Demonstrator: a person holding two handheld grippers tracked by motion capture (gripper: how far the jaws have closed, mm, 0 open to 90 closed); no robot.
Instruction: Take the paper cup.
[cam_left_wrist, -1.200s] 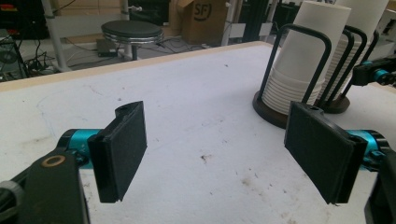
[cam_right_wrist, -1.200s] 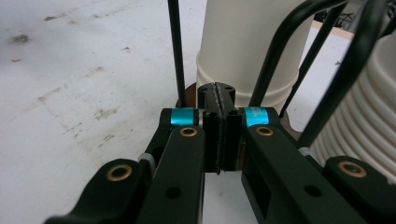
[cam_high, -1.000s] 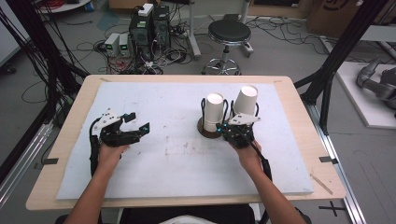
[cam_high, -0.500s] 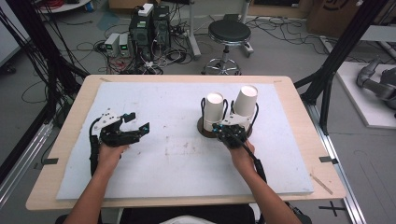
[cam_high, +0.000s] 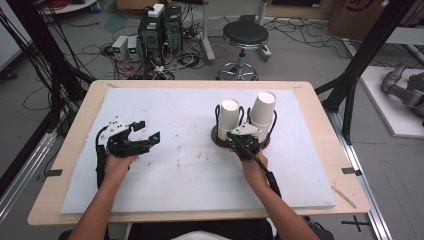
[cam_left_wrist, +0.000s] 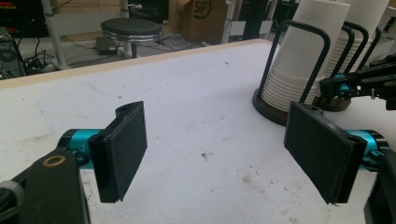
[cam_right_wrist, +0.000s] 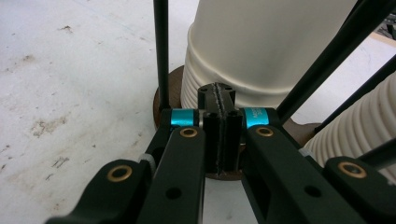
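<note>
Two stacks of white paper cups stand in black wire holders on round brown bases: the left stack (cam_high: 230, 116) (cam_left_wrist: 299, 60) (cam_right_wrist: 261, 46) and the right stack (cam_high: 263, 111) (cam_right_wrist: 359, 135). My right gripper (cam_high: 233, 139) (cam_right_wrist: 219, 116) is shut with nothing between its jaws. Its tips sit low against the left stack, at a dent in the outer cup's lower edge. My left gripper (cam_high: 148, 131) (cam_left_wrist: 219, 154) rests on the left of the mat, open wide and empty, and faces the stacks. The right gripper (cam_left_wrist: 364, 84) appears beside the stacks in the left gripper view.
A white stained mat (cam_high: 190, 165) covers the wooden table (cam_high: 320, 107). Beyond the far edge are a black stool (cam_high: 245, 35), computer cases (cam_high: 160, 25) and cables on the floor. Black frame posts (cam_high: 360, 65) stand at the table's sides.
My right gripper has shifted a little to the left, from between the two stacks to the foot of the left stack. The left gripper has stayed where it was.
</note>
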